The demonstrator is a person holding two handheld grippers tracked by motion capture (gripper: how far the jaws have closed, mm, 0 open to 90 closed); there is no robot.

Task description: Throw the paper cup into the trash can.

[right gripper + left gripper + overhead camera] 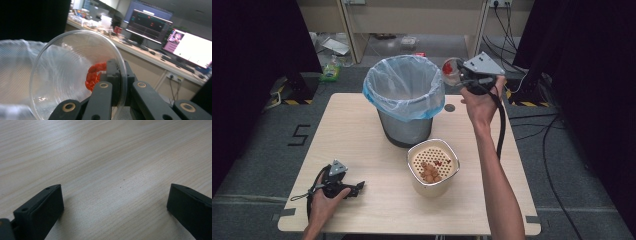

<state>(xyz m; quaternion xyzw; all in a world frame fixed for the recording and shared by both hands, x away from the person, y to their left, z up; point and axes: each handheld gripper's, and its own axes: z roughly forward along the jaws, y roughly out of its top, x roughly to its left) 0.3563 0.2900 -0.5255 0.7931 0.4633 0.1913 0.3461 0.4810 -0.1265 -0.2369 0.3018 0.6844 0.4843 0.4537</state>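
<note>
My right gripper [460, 73] is raised beside the bin's right rim, shut on the rim of a clear plastic cup [451, 68] that is tipped on its side toward the bin. In the right gripper view the clear plastic cup [75, 72] holds red pieces [93, 75] against its wall, with the gripper [115, 75] clamping its rim. The grey bin [405, 100] has a pale blue liner. My left gripper [358, 188] rests low on the table at the front left; the left gripper [113, 202] stands open over bare wood.
A cream container [433, 167] with a perforated insert holds brown nuggets and a few red bits, in front of the bin. The wooden table [362, 145] has a dark round hole near the bin's right. Cables run on the floor at right.
</note>
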